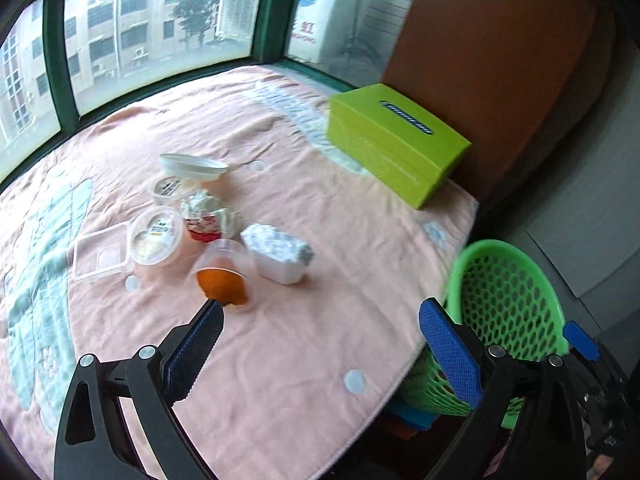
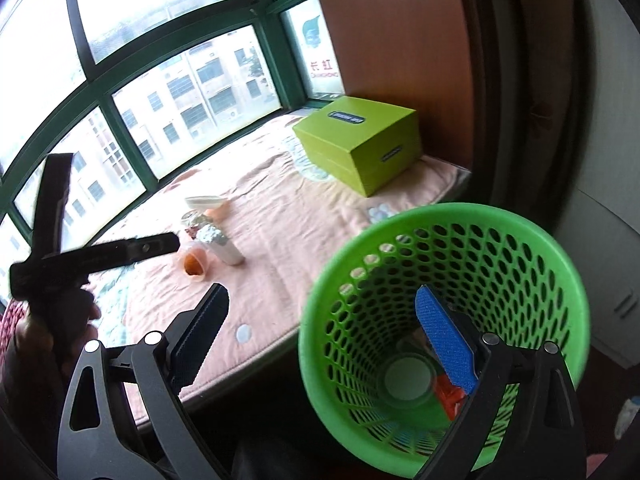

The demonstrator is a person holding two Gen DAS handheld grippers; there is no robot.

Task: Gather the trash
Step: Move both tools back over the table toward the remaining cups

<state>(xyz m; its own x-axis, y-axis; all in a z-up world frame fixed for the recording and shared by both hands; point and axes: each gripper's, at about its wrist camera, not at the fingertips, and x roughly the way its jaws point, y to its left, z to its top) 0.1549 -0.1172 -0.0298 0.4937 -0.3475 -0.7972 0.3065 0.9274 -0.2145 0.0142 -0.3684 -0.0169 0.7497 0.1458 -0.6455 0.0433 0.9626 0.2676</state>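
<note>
1. The left tongs (image 1: pixel 320 344) hang spread wide and empty above the peach-pink patterned blanket (image 1: pixel 304 208) that covers the window ledge, pointed toward the litter so the next piece can be taken.
2. The trash sits bunched in the middle of the blanket: a tipped clear plastic cup with orange residue (image 1: pixel 224 276) lies nearest the left tongs, just beside a white tub sealed with crinkled foil (image 1: pixel 280 254).
3. Behind these are two round lidded plastic tubs (image 1: pixel 158 236), a clear square tray (image 1: pixel 102 252), a red-and-white crumpled wrapper (image 1: pixel 204 216) and a white shallow lid (image 1: pixel 192 166); bunching keeps every piece within one reach.
4. The right tongs (image 2: pixel 322 344) are also spread, holding nothing, with one blue pad over the mouth of the green perforated plastic wastebasket (image 2: pixel 440 240).
5. The wastebasket stands off the ledge, close by its corner, so drops are short; a clear round piece and something red already lie at its bottom.
6. A lime-green cardboard box (image 1: pixel 396 140) stands apart by the wooden panel, probably not trash.
7. Likely next: the orange cup, the closest piece.
</note>
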